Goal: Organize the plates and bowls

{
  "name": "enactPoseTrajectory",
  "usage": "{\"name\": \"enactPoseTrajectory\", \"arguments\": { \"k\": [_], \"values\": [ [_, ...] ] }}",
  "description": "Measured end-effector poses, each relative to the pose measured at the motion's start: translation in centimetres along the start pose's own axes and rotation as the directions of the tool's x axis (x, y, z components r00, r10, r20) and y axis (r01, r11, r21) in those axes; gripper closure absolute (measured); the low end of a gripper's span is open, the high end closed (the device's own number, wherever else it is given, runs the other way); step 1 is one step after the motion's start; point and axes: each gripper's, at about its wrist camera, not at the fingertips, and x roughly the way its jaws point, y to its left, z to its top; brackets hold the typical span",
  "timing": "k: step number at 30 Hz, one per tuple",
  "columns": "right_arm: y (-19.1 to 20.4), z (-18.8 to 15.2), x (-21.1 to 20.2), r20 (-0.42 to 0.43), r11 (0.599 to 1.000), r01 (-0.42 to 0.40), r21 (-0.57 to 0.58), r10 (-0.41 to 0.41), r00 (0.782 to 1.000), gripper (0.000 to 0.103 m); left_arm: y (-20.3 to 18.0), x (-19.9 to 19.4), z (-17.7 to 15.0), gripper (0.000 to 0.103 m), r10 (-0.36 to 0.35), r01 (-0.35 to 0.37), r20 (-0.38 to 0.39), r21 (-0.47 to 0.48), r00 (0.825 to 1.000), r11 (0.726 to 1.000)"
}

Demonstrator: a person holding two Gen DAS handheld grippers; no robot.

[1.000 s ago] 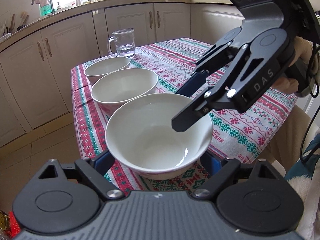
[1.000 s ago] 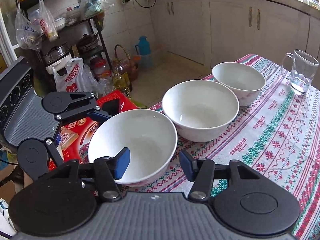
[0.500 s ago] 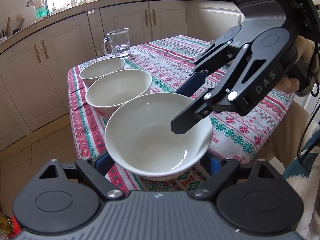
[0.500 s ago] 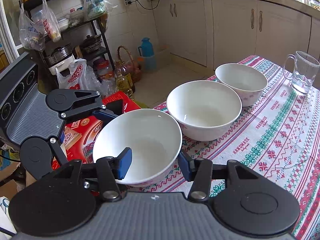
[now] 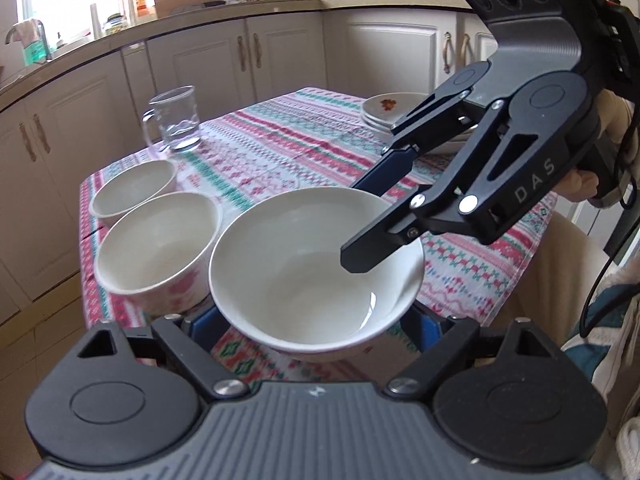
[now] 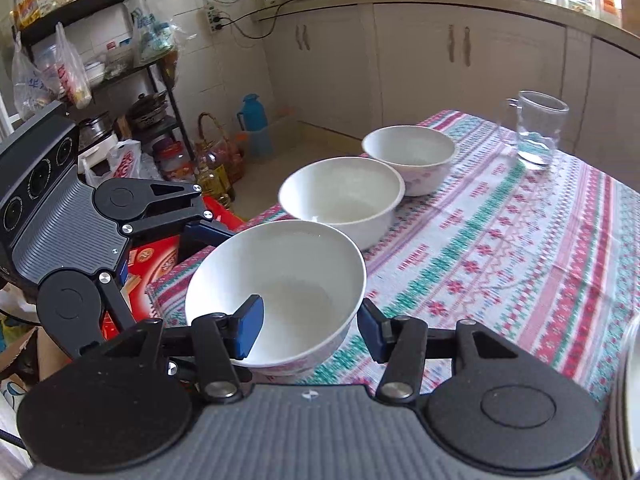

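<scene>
Cream kitchen cabinets ring a tabletop (image 5: 304,148) under a red, green and white patterned cloth; since a second ago the large white ceramic bowl (image 5: 316,272) has been carried sideways, and now sits beside the middle white bowl (image 5: 158,252) rather than in line before it, with a stack of flowered white plates (image 5: 390,112) newly in view at the far right; the left tongs (image 5: 310,330) straddle the large bowl's foot, blue pads against its sides, clamped on it; the right tongs (image 6: 310,326) pinch its near rim, one blue pad inside (image 6: 250,326) and one outside, closed as tight as they go. Beyond the middle bowl stands a third, smaller white bowl (image 5: 134,190), and past that a clear glass mug (image 5: 176,120); the middle bowl stands just beside the held one. Count: three bowls, one mug, one plate stack, two tongs.
</scene>
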Motion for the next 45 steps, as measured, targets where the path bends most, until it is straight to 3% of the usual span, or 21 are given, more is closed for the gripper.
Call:
{"name": "enactPoseTrajectory", "arguments": {
  "k": [14, 35, 38, 41, 43, 45],
  "values": [
    [-2.8, -2.6, -3.9, 0.019, 0.985, 0.158, 0.073, -0.160, 0.987, 0.044, -2.5, 3.7, 2.9, 0.013, -0.105, 0.104, 0.027, 0.064, 0.994, 0.993],
    [-5.6, -4.3, -4.4, 0.015, 0.968, 0.197, 0.157, -0.202, 0.979, 0.040, -3.6, 6.4, 4.2, 0.013, -0.138, 0.137, 0.010, 0.080, 0.990, 0.987],
    [-5.5, -4.3, -4.3, 0.017, 0.969, 0.190, 0.157, -0.195, 0.981, 0.035, -3.5, 6.4, 4.1, 0.012, -0.137, 0.136, 0.013, 0.074, 0.990, 0.988],
    [-5.2, -4.2, -4.3, 0.030, 0.972, 0.178, 0.155, -0.184, 0.982, 0.019, -3.8, 6.3, 4.0, 0.008, -0.131, 0.129, 0.016, 0.087, 0.991, 0.988],
    [-4.9, -4.2, -4.3, 0.048, 0.971, 0.191, 0.141, -0.199, 0.979, 0.001, -3.7, 6.1, 3.9, 0.006, -0.135, 0.133, 0.018, 0.082, 0.991, 0.988],
    [-4.6, -4.0, -4.5, 0.062, 0.973, 0.192, 0.131, -0.201, 0.978, 0.000, -3.6, 5.9, 3.8, 0.006, -0.135, 0.134, 0.012, 0.071, 0.991, 0.988]
  ]
}}
